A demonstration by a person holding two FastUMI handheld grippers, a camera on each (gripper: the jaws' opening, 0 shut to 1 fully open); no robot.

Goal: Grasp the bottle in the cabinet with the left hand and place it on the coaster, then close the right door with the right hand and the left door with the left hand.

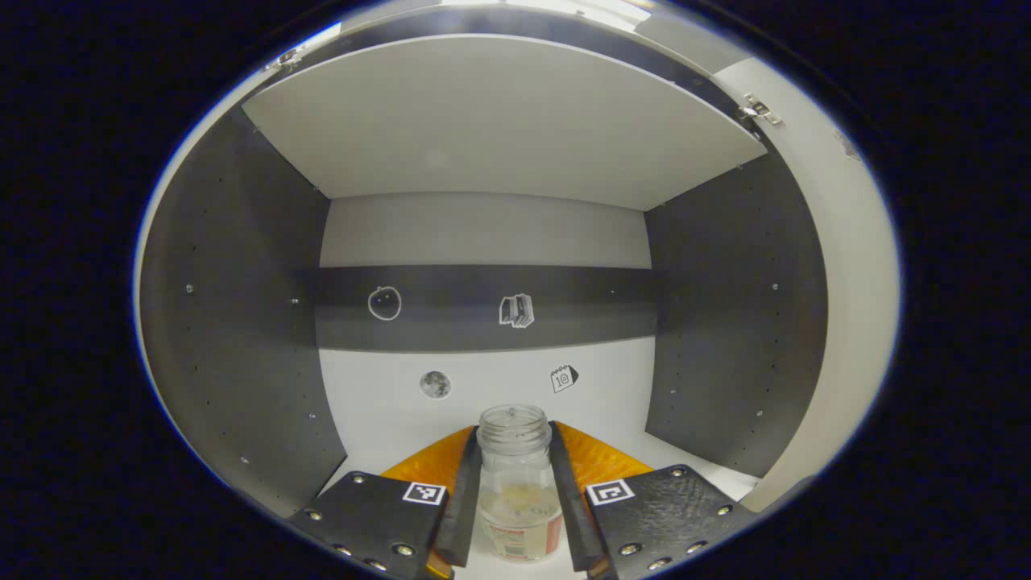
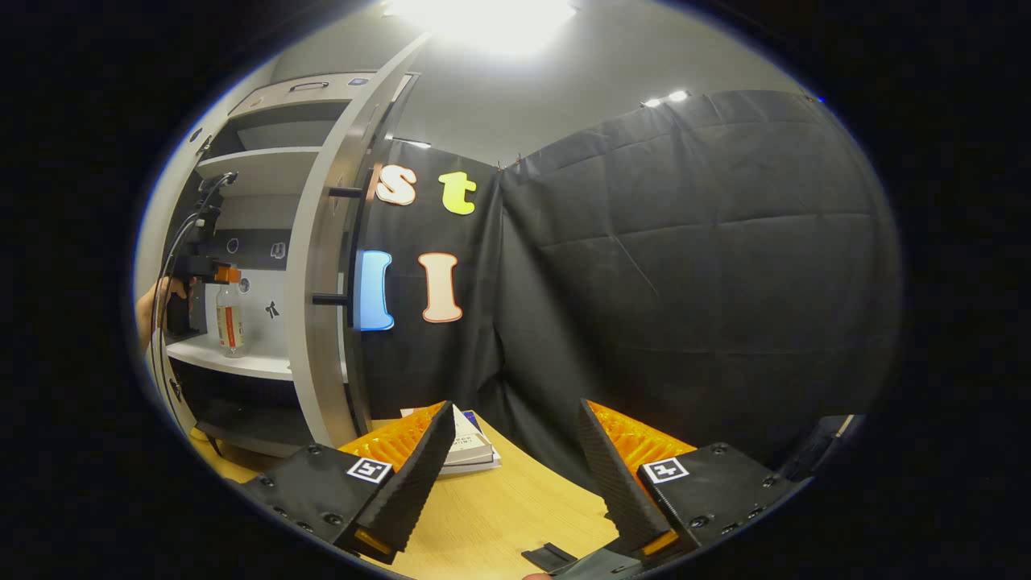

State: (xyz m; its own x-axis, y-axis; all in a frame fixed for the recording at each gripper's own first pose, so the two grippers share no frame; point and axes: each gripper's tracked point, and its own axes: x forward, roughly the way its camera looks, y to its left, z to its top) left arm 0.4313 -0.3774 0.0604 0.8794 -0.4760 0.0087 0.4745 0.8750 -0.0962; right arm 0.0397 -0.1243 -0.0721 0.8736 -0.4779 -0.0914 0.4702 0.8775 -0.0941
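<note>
The left gripper (image 1: 515,491) squeezes the bottle (image 1: 516,483) on the cabinet shelf (image 1: 387,419). The right gripper (image 2: 515,475) waits wide open, holding nothing. Lifted crookedly, the bottle could slip and fall.

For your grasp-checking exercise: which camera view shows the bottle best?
The left gripper view: the bottle sits close, upright, between the left tongs, mouth and label visible. The right gripper view shows it small and far off on the cabinet shelf.

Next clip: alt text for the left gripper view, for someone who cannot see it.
The left tongs are closed on a clear bottle standing upright on the white cabinet shelf. Small picture stickers dot the cabinet's back wall.
</note>
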